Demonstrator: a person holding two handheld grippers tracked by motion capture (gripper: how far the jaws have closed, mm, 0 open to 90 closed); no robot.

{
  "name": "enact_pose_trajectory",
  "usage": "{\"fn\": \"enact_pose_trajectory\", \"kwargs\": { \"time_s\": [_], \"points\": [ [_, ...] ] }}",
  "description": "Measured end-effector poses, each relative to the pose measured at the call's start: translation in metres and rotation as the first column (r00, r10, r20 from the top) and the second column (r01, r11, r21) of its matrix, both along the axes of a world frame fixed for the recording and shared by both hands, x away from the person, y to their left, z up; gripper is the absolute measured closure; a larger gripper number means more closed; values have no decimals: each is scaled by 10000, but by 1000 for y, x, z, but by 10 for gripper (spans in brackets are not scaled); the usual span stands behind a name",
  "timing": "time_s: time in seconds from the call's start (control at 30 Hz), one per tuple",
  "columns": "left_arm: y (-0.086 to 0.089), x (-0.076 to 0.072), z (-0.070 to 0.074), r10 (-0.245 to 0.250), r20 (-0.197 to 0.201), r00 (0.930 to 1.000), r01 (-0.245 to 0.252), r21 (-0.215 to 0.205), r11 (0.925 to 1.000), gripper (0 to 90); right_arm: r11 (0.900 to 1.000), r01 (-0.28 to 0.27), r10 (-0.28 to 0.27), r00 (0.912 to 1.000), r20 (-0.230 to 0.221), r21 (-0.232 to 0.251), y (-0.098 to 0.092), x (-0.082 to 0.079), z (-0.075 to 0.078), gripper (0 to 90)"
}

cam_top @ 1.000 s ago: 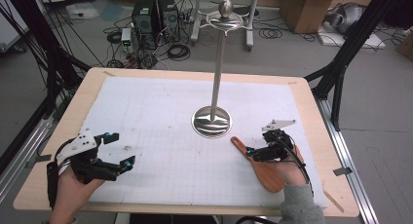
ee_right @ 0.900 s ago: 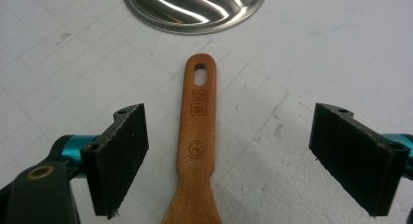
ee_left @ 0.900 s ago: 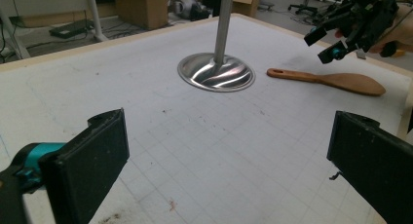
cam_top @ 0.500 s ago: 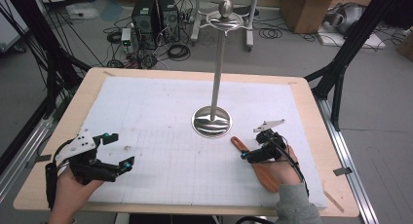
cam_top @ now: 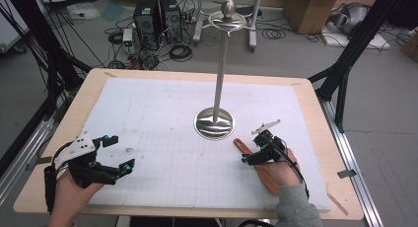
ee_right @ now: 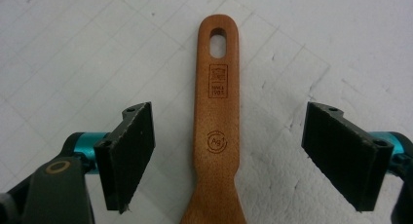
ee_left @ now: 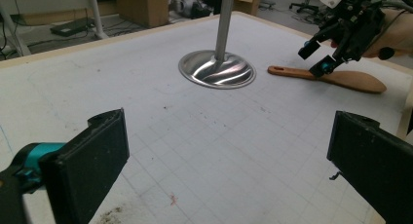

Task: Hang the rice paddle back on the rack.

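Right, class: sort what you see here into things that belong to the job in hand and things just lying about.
Part of the job:
- wooden spatula, flat on the mat
- right gripper, open, jaws just closing in on either side of the handle

Just lying about:
- metal stand, upright mid-table
- left gripper, open, holding nothing
- cardboard boxes and computer towers on the floor

Steel stand (cam_top: 215,122), boxes (cam_top: 310,10) beyond, probably cardboard.
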State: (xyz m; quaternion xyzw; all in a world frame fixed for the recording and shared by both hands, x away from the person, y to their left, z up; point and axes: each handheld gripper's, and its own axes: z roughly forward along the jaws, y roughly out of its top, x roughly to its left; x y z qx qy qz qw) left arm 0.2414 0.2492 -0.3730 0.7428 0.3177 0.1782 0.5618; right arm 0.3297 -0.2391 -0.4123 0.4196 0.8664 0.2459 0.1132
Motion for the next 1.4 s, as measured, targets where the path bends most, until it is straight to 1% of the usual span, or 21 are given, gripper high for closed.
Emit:
{"fn": "enact_pose_trajectory", "kwargs": {
  "time_s": [0.03, 0.07, 0.13, 0.17, 0.2, 0.27, 0.37, 0.4, 0.43, 0.57, 0.6, 0.77, 0.8, 0.9, 1.03, 1.07, 1.13, 1.23, 1.3, 1.33, 1.4],
  "points": [
    [0, 0, 0, 0, 0, 10000, 0, 0, 10000, 20, 10000, 0, 0, 10000, 0, 0, 0, 0, 0, 193],
    [1, 0, 0, 0, 38, 10000, 0, 26, 10000, 20, 9999, 74, -76, 9998, -190, -82, 1, 0, -1, 209],
    [1, -1, 0, 39, 29, 10000, -39, 7, 10000, 20, 9998, 123, -127, 9995, -291, -131, 2, 1, -2, 240],
    [1, -1, 0, 39, 29, 10000, -39, 7, 10000, 20, 9999, 92, -96, 9995, -290, -141, 3, 1, -3, 251],
    [1, -1, 0, 109, 121, 9999, -109, -12, 9999, 20, 9998, 122, -127, 9994, -309, -154, 3, 1, -3, 264],
    [2, -2, 1, 94, 118, 9999, -93, -40, 9999, 20, 9997, 195, -200, 9994, -294, -177, 4, 1, -2, 302],
    [3, -2, 1, 103, 116, 9999, -103, -22, 9999, 20, 9996, 219, -225, 9989, -417, -156, 3, 1, -2, 348],
    [3, -2, 1, 104, 108, 9999, -104, -19, 9999, 20, 9996, 219, -225, 9989, -417, -156, 3, 1, -2, 348],
    [3, -2, 1, 131, 90, 9999, -130, -21, 9999, 21, 9994, 234, -247, 9982, -547, -240, 3, 2, -3, 391],
    [4, -2, 0, 122, 74, 9999, -122, -8, 9999, 21, 9996, 148, -165, 9974, -707, -242, 4, 2, -4, 445],
    [3, -2, 0, 115, 75, 9999, -115, -23, 9999, 21, 9995, 206, -226, 9966, -798, -258, 5, 1, -4, 459],
    [4, -1, 0, 133, 49, 9999, -133, -7, 9999, 21, 9991, 162, -192, 9968, -779, -381, 4, 1, -5, 503],
    [4, -1, 0, 122, 38, 9999, -122, -8, 9999, 21, 9987, 197, -237, 9958, -879, -463, 5, 0, -4, 515],
    [5, -1, -1, 116, 34, 9999, -116, -32, 9999, 21, 9983, 259, -304, 9958, -861, -528, 5, 0, -4, 539],
    [4, -1, -1, 103, -19, 9999, -103, -24, 9999, 21, 9980, 178, -226, 9966, -786, -607, 5, 0, -4, 571],
    [4, -1, -1, 101, -30, 9999, -101, -1, 9999, 20, 9980, 239, -290, 9957, -885, -585, 5, -1, -4, 600],
    [4, -1, -1, 98, -31, 9999, -98, 3, 10000, 21, 9981, 175, -228, 9958, -892, -596, 4, -1, -3, 634],
    [4, -1, -1, 95, -21, 10000, -95, -4, 10000, 21, 9981, 195, -248, 9955, -913, -582, 4, -2, -3, 639],
    [5, -1, 0, 132, -16, 9999, -132, -32, 9999, 21, 9974, 160, -221, 9959, -873, -698, 5, -3, -3, 644],
    [5, -1, 0, 142, -9, 9999, -142, -41, 9999, 21, 9972, 55, -116, 9965, -828, -743, 5, -3, -2, 644],
    [6, -1, 0, 140, 12, 9999, -140, -66, 9999, 21, 9970, 67, -130, 9966, -811, -770, 6, -3, -2, 645]
  ]
}}
